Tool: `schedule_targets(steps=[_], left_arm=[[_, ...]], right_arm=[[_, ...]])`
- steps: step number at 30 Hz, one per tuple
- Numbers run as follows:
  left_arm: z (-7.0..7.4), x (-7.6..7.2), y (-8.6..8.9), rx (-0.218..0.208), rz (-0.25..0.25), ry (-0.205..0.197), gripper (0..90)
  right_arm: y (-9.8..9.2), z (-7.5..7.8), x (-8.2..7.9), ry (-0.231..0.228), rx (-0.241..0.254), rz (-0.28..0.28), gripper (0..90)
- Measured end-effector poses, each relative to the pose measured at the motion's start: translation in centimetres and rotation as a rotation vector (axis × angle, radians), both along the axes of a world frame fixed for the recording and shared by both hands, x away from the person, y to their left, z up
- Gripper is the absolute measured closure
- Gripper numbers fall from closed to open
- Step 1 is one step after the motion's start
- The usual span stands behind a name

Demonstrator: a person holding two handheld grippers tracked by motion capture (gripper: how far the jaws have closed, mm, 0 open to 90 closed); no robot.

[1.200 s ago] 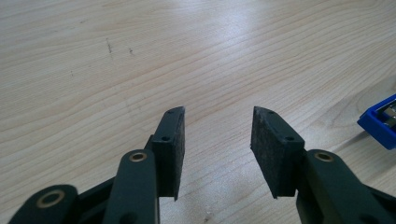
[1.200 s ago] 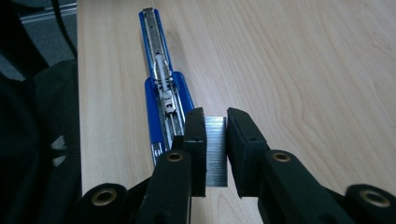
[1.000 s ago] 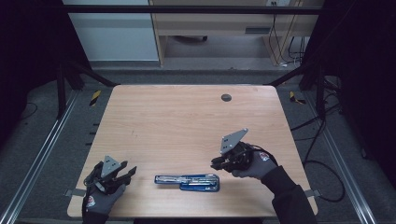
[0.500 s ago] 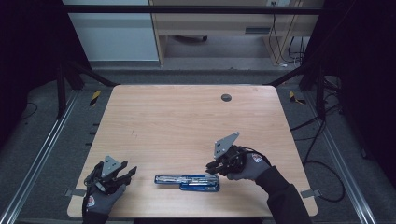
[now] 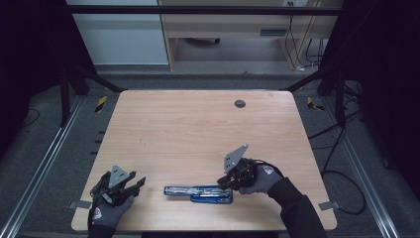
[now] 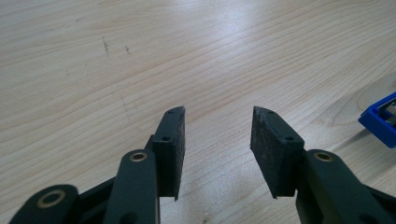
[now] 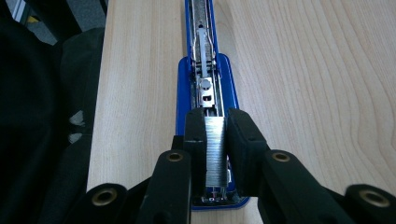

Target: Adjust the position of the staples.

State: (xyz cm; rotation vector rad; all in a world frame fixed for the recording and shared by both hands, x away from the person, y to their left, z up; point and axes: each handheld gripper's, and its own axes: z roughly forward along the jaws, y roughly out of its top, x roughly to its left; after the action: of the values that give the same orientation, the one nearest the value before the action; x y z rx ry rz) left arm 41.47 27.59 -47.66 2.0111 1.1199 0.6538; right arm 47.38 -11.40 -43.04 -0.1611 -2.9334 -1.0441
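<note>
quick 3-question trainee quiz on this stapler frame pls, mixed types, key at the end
1. True or false: the left gripper holds a strip of staples.
2. What does the right gripper clamp? A) a strip of staples B) a pen C) a cable
3. Fill in: the right gripper holds its load over the opened blue ____, which lies near the table's front edge.

Key:
1. False; its jaws stand apart over bare wood.
2. A; the strip of staples sits between the pads.
3. stapler.
</note>
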Motion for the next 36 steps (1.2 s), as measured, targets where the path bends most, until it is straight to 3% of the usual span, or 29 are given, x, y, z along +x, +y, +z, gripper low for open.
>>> schedule_targets(steps=[20, 36], left_arm=[[0.0, 0.0, 0.0, 0.001, -0.001, 0.000, 55.6], [0.0, 0.0, 0.0, 0.000, 0.000, -0.001, 55.6]], right_arm=[[0.1, -1.1, 0.2, 0.018, -0.050, 0.019, 78.7], [0.1, -1.6, 0.2, 0.026, -0.062, 0.019, 78.7]])
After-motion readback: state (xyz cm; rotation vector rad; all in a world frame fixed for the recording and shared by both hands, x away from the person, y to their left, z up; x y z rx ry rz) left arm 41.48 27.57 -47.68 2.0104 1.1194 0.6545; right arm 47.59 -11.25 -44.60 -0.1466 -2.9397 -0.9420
